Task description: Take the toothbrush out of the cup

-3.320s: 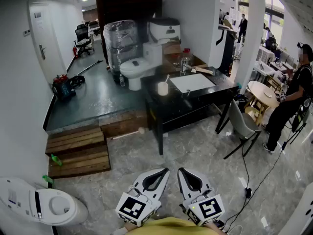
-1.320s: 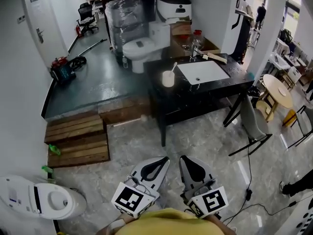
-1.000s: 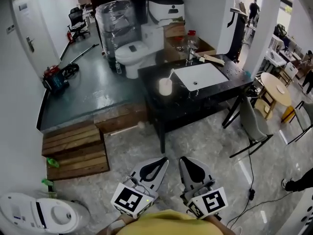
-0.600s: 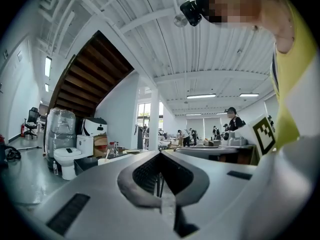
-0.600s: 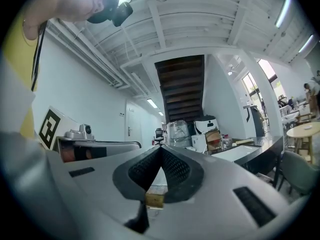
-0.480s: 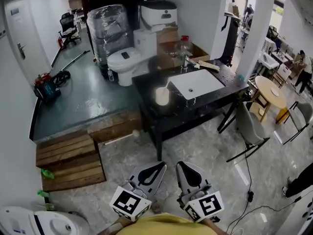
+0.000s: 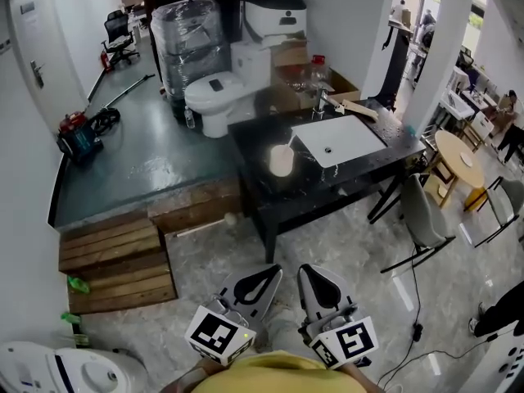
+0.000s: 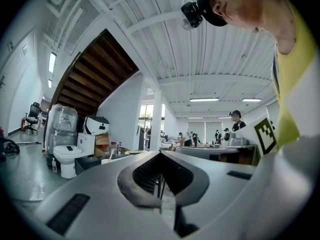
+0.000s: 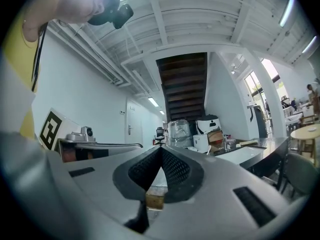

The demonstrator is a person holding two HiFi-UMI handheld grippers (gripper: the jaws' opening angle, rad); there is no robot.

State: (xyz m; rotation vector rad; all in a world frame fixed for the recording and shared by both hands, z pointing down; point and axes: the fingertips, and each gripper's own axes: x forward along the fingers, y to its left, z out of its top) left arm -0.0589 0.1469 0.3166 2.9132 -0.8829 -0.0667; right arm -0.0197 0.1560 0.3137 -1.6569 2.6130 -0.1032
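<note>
On black worktop [image 7: 255, 147] at 12 o'clock, well apart from you: cup [image 7: 281, 162], toothbrush [image 7: 286, 145] inside. Your left tongs [image 7: 270, 273] and right tongs [image 7: 310, 273] at 6 o'clock, both pressed together, empty. Nothing done yet: approach, grasp, lift-out all remain.

In my head view the cup [image 7: 281, 162] is pale cream and stands upright on the black counter [image 7: 250, 142], just left of the white sink basin [image 7: 338, 140]. The toothbrush [image 7: 289, 142] stands inside it, its pale handle leaning up and to the right past the rim.
</note>
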